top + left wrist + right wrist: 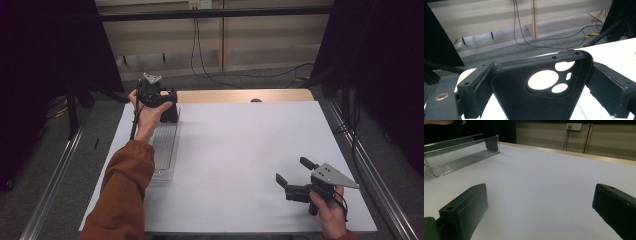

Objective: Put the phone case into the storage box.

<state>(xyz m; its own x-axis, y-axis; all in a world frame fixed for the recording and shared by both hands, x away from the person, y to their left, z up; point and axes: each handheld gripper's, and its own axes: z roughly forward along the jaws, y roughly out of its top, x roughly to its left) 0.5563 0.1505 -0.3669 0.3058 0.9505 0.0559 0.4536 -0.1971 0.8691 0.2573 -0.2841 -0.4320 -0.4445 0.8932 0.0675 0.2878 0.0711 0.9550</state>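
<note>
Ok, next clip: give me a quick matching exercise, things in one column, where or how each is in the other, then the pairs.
Things:
1. left gripper
2. right gripper
3. black phone case
4. clear plastic tray

Place or state:
A. lies flat on the white table, near its left side
B. jaws apart with nothing between them, low at the table's near right
C. held between two jaws, its camera cut-outs showing
D. shut on an object at the tray's far end

Pairs: 1-D, 2-B, 3-C, 4-A
</note>
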